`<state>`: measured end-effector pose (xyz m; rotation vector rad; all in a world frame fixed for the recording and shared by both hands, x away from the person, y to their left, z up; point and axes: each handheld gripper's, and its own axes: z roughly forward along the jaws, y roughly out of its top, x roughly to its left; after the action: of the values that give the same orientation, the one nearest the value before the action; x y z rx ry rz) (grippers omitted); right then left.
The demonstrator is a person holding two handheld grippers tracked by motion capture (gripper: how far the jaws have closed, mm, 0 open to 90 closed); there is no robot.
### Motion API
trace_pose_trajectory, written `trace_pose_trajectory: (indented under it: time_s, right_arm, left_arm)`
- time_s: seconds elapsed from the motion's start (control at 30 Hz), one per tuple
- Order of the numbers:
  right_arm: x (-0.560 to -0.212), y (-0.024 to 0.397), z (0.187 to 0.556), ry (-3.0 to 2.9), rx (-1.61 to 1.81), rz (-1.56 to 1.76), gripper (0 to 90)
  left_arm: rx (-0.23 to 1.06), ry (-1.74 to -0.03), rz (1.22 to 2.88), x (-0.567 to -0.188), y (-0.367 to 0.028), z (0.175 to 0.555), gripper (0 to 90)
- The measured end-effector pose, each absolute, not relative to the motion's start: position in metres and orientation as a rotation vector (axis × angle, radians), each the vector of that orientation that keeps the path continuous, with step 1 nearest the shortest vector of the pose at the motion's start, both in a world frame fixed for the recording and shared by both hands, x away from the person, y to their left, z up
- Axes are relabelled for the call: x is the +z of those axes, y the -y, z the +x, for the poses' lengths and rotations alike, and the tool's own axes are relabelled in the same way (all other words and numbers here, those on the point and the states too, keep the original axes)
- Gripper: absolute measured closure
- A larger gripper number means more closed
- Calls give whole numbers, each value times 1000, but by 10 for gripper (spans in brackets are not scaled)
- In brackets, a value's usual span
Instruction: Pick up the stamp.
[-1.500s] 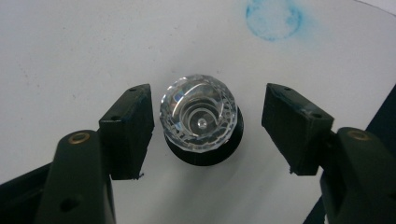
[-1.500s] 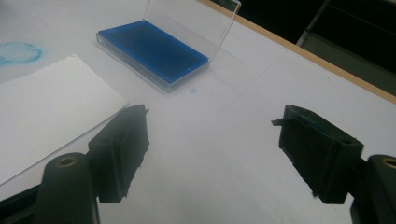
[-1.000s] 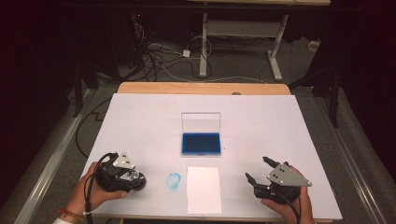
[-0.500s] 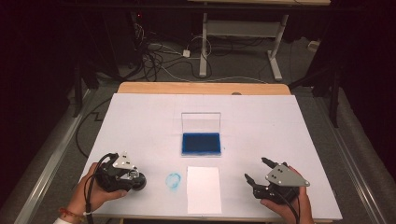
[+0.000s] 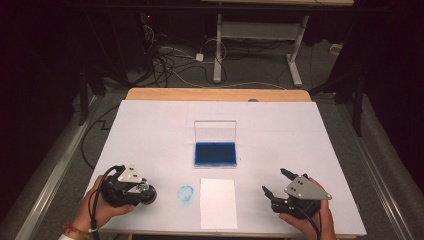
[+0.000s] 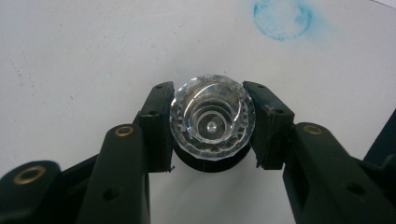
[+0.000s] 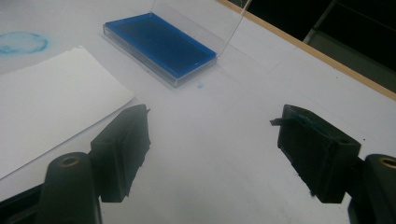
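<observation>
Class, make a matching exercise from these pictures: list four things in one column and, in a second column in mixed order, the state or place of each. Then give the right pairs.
Things:
1. left gripper
2. right gripper
3. ink pad
4. sheet of paper

States or places:
A. lies flat, blank, nearest the table's front edge
B. jaws apart, nothing between them
C. lid stands open, blue surface bare
D. shut on the clear faceted stamp

Pairs: 1-D, 2-B, 3-C, 4-A
</observation>
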<state>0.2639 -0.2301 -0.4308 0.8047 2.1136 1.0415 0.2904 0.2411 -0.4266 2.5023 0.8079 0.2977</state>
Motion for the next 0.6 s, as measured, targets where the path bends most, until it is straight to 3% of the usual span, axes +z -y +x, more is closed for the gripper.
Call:
trace_pose_trajectory:
  time_s: [0.6]
  right_arm:
    - [-430, 233, 264, -2105, 1059, 795, 241]
  left_arm:
    - [340, -832, 2419, -425, -247, 288, 547]
